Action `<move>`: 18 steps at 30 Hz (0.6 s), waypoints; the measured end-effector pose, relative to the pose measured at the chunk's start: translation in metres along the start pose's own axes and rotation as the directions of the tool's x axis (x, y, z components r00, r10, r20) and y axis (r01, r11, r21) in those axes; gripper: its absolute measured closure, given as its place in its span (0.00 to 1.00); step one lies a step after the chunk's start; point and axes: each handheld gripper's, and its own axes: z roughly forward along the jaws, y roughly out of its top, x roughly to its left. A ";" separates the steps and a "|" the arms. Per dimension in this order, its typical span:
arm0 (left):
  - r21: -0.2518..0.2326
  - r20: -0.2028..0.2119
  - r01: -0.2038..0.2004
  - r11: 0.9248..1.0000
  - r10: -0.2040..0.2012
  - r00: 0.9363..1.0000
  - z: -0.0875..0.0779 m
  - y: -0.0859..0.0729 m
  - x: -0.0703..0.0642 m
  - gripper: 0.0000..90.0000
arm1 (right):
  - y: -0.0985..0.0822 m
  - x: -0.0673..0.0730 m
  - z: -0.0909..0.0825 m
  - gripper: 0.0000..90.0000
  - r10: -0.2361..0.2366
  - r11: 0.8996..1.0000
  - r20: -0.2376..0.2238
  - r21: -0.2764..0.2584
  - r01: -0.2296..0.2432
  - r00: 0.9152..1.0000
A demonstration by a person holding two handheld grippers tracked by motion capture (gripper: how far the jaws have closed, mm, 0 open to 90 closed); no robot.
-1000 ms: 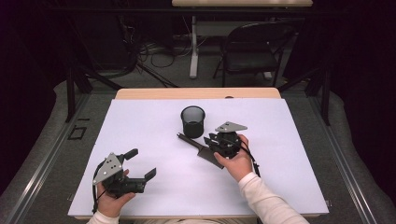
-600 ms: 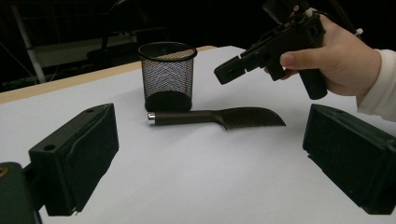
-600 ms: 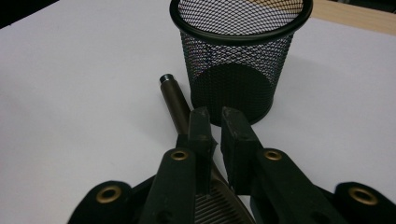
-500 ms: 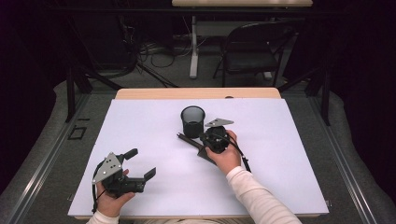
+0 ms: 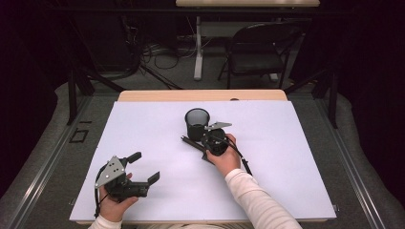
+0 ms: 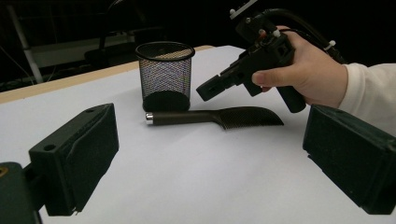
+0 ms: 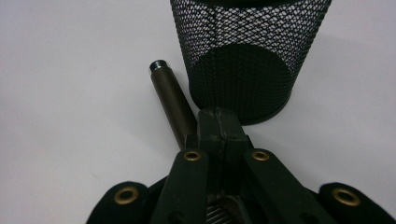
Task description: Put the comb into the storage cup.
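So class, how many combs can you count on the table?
1: the comb lies flat on the white sheet in front of the mesh cup, under the right gripper.

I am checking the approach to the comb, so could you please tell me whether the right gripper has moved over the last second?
Yes. In the high view the right gripper has shifted left and up-frame, closer to the mesh cup, over the comb.
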 end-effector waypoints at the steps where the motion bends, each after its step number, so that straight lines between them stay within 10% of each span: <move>1: 0.000 0.000 0.001 1.000 -0.001 1.000 0.000 0.000 0.000 0.04 | -0.001 0.000 0.002 1.00 0.000 1.000 0.002 -0.001 0.000 1.000; 18: 0.004 0.007 -0.003 1.000 0.003 1.000 0.001 -0.001 0.000 0.05 | -0.005 -0.002 0.017 1.00 0.016 0.999 0.039 0.042 -0.017 0.999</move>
